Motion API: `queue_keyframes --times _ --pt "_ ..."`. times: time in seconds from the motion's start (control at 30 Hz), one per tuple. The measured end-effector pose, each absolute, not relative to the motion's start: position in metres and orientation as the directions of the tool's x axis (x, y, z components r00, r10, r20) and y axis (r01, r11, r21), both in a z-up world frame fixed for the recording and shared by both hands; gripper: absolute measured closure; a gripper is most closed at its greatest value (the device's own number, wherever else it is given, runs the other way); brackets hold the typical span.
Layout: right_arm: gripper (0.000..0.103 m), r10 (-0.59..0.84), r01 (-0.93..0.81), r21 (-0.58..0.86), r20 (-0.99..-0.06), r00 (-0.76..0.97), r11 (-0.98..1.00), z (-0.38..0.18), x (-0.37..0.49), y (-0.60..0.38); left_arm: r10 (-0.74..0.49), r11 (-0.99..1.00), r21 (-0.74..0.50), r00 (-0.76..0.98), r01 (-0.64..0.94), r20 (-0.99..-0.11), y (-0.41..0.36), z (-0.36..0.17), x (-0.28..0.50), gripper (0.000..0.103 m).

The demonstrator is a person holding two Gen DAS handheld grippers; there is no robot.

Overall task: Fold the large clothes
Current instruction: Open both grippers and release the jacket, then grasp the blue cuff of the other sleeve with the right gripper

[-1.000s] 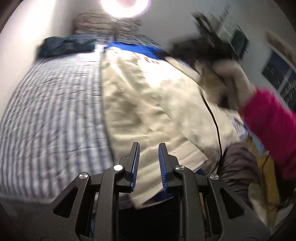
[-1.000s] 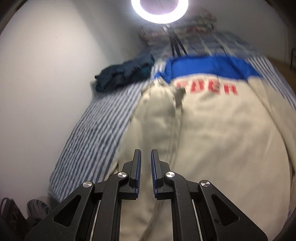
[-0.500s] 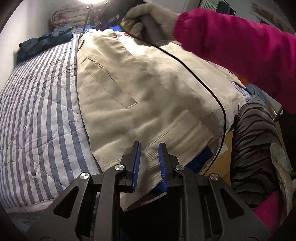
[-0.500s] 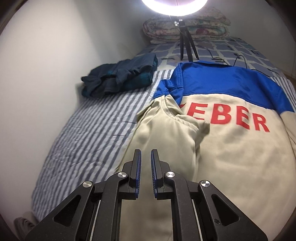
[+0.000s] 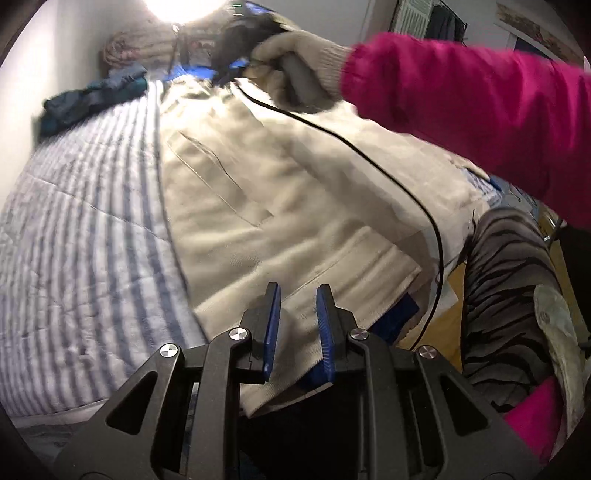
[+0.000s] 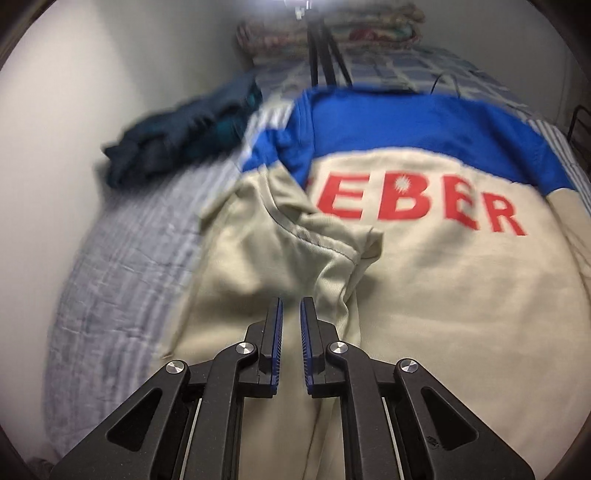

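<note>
Lying spread across the striped bed (image 5: pixel 85 236), the big cream jacket (image 5: pixel 280 206) sits back-side up, its blue yoke and red lettering (image 6: pixel 417 205) facing the ceiling, which looks like the right layout for folding the sides inward. One cream sleeve (image 6: pixel 295 251) is already doubled over onto the back panel, cuff crumpled just below the lettering, so the left edge reads as partly tucked in.

Down at the hem, the left gripper (image 5: pixel 297 321) hovers with its blue pads a narrow gap apart. Cream fabric shows between and behind them, but I can't say the pads are pressing on it; it looks more like the hem lies underneath. My read: it's lining up on that bottom corner for the lengthwise fold.

Up near the collar, the right gripper (image 6: pixel 291 325) points down at the folded sleeve, jaws nearly closed with just a slit between the pads and nothing caught in them. In the left wrist view a gloved hand (image 5: pixel 295 62) in a pink sleeve (image 5: pixel 480 103) carries it, cable trailing across the jacket.

Containers? None in sight. A dark teal garment (image 6: pixel 184 144) lies bunched by the wall, well clear of the jacket, and folded quilts (image 6: pixel 332 33) are stacked at the head of the bed behind a tripod (image 6: pixel 325 51).
</note>
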State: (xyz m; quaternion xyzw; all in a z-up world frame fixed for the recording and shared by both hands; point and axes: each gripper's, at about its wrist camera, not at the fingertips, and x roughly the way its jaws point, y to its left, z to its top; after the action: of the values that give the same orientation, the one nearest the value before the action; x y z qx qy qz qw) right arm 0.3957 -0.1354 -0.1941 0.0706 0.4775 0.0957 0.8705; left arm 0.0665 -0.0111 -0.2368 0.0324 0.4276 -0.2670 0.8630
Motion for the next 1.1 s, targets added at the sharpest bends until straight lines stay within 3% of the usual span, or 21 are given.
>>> queue_keyframes --times 0.3,0.43,0.5,0.73,1.1 --pt "0.093 0.335 -0.194 0.275 -0.714 0.615 0.942 -0.1 0.289 -0.164 -0.417 0.901 -0.218 0.608 0.376 -0.675 0.036 -0.189 0.045 0.083" --pt "0.073 0.309 -0.19 0.245 -0.691 0.653 0.951 -0.076 0.241 -0.185 -0.418 0.905 -0.242 0.627 0.349 -0.658 0.05 -0.18 0.046 0.083" --pt "0.071 0.286 -0.169 0.235 -0.686 0.669 0.957 -0.069 0.219 -0.202 -0.423 0.902 -0.239 0.63 0.358 -0.651 0.05 -0.177 0.048 0.083" --pt "0.068 0.145 -0.033 0.169 -0.709 0.69 0.985 -0.066 0.152 -0.271 -0.499 0.861 -0.273 0.602 0.43 -0.624 0.013 -0.165 0.059 0.083" --pt "0.067 -0.103 0.31 0.113 -0.793 0.601 0.944 -0.105 0.094 -0.424 -0.58 0.802 -0.325 0.523 0.501 -0.625 -0.048 -0.163 0.077 0.083"
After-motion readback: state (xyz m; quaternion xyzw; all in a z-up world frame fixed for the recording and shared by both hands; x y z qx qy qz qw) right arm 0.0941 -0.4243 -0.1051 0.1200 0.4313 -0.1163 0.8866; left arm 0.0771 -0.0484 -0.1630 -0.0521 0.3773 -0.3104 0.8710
